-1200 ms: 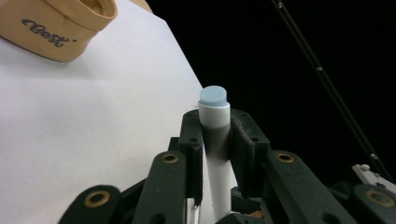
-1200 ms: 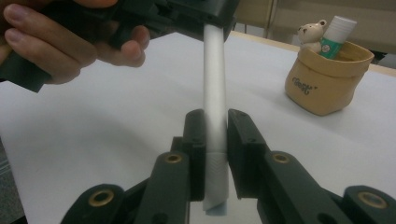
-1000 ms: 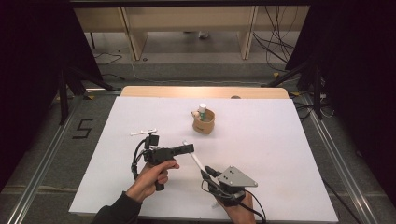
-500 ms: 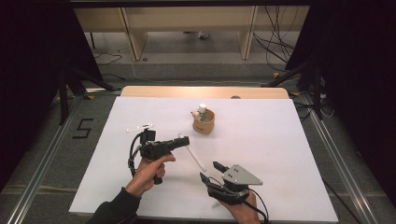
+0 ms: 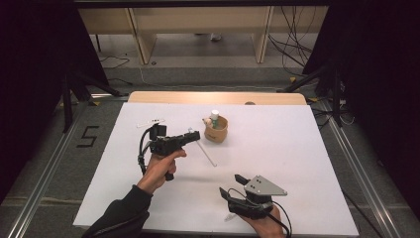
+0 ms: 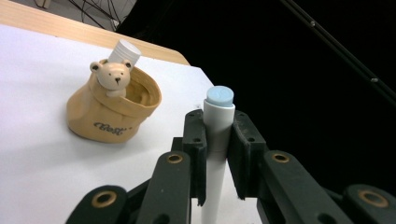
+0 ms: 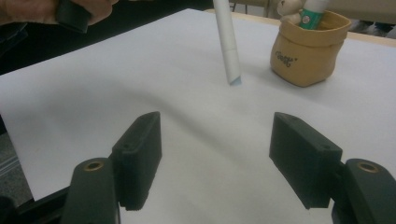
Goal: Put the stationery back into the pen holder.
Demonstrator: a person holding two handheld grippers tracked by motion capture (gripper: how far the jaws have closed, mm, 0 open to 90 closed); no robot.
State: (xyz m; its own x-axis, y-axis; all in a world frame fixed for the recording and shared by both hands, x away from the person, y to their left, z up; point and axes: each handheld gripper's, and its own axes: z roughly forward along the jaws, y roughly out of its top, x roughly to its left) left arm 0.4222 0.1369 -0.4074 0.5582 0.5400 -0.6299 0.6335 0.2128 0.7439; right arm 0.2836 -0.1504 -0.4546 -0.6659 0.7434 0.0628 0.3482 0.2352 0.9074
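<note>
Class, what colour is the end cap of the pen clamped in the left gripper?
Light blue, on a white pen; the end cap shows best in the left gripper view.

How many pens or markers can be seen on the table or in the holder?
3. One white marker is clamped in the left gripper; one stands in the bear holder; a small white one lies near the far left edge. Others may hide inside the holder.

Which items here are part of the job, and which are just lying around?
In play: white pen clamped in left gripper; bear-shaped holder, probably its destination; open right gripper.
Lying about: small white piece on the table.
</note>
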